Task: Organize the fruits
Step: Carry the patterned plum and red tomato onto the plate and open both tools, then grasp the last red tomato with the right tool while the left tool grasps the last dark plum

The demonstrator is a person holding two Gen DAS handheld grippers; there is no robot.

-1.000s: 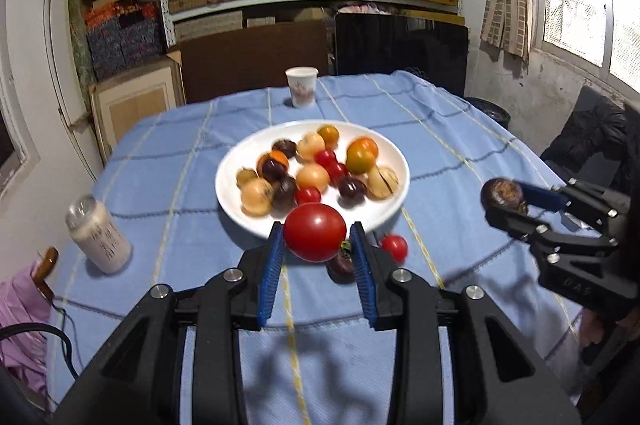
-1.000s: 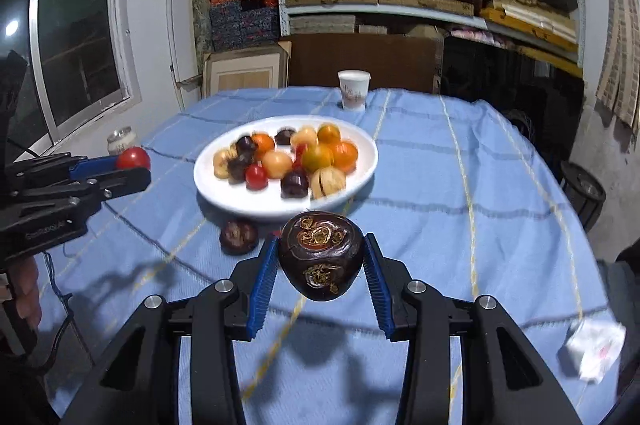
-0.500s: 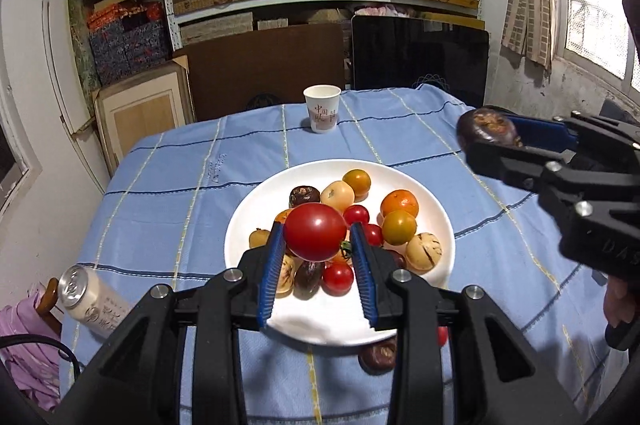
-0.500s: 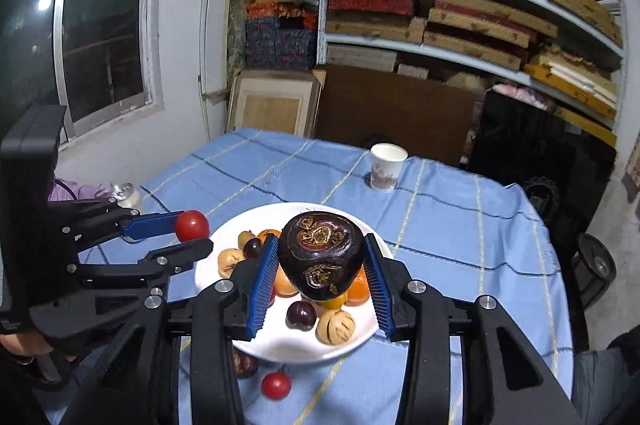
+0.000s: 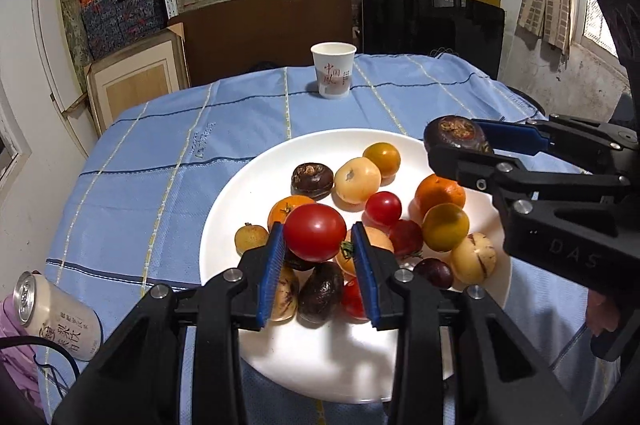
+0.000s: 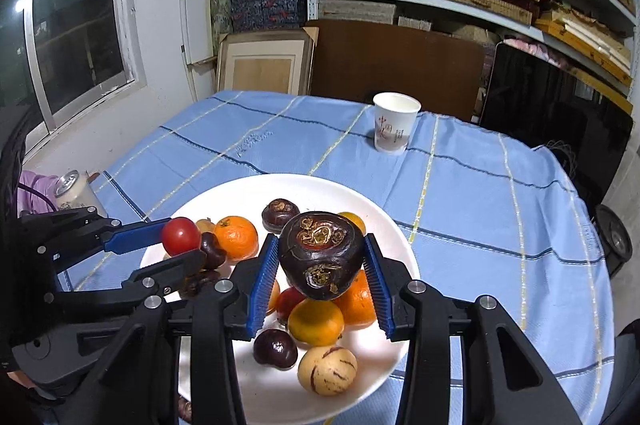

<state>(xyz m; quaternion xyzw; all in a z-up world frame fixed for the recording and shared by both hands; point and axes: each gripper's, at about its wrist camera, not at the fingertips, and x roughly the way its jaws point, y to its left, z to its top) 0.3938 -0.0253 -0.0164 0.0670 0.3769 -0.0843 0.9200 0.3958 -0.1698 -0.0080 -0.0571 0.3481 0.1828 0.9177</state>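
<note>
Starting at the left: a drink can [image 5: 54, 317] lies tipped on the blue tablecloth [image 5: 160, 153], well clear of everything. Next over, the left gripper [image 5: 318, 245] hangs above the near-left part of the white plate [image 5: 240, 209] with a red tomato [image 5: 315, 233] between its blue pads. Those jaws are opening right now; the left pad looks to be touching the skin, while a sliver of gap shows on the right side, so I'd say the tomato is about to drop onto the pile.

Handling-wise, that tomato looks smooth, glossy and a bit soft. I'd hold it across its widest part, gently, since a hard squeeze could split it and a loose one lets it slip. It's light, and round enough to roll off the other fruit once it lands.

Middle of the plate: oranges, small tomatoes, pale striped melons and a few dark fruits, all heaped and touching.

On the right, the right gripper [image 6: 320, 265] is clamped on a dark, rough-skinned round fruit [image 6: 322, 255] (water chestnut, maybe?), pads pressing both flanks, held above the right side of the plate. That one looks firm and a little heavier, with a grippy skin, so a mid-body pinch seems fine.

A paper cup [image 6: 394, 123] stands at the back, apart from it all.
</note>
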